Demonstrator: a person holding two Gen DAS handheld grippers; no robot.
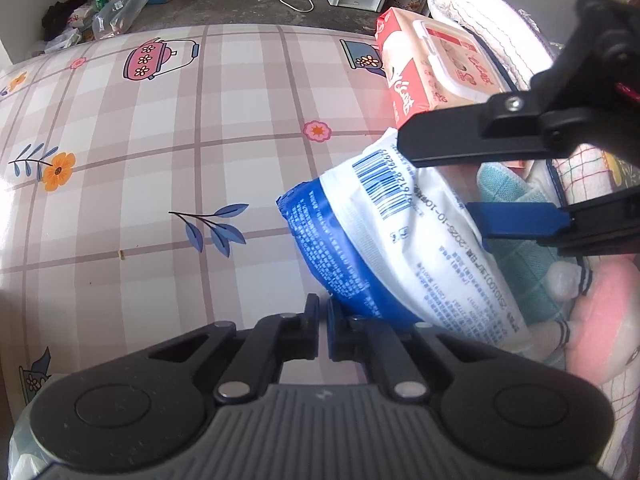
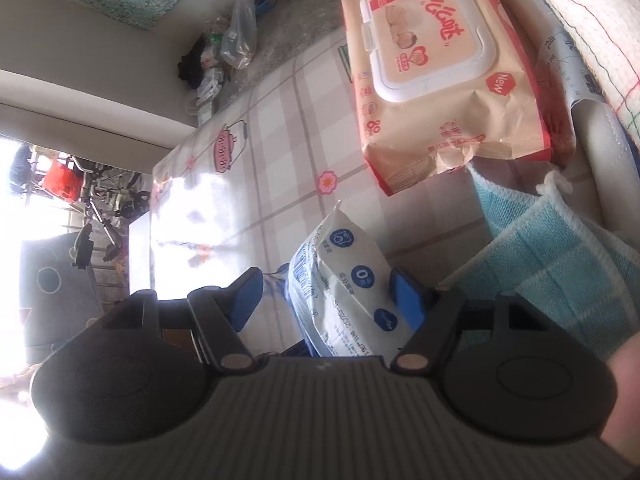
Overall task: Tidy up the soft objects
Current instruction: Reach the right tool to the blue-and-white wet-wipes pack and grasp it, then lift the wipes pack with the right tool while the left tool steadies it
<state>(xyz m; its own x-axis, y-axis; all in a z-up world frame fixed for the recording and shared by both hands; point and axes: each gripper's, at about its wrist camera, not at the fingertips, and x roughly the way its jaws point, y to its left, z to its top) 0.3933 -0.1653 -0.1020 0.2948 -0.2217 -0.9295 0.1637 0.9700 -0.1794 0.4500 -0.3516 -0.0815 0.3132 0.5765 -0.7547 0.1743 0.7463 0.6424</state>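
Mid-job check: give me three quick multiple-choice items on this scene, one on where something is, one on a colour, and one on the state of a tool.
1. Where does the peach wipes pack lie relative to the blue-and-white pack?
A) beyond it on the tablecloth
B) underneath it
C) on the floor

2. What colour is the folded cloth beside the blue-and-white pack?
A) red
B) light blue
C) black

3. How does the right tool stand?
A) shut and empty
B) open, astride the blue-and-white pack
C) shut on the folded cloth

Key:
1 A: it lies farther up the checked tablecloth, with a gap between the packs.
2 B: its weave shows pale blue checks.
3 B: the pack sits between the pads, and one pad stands clear of the wrapper.
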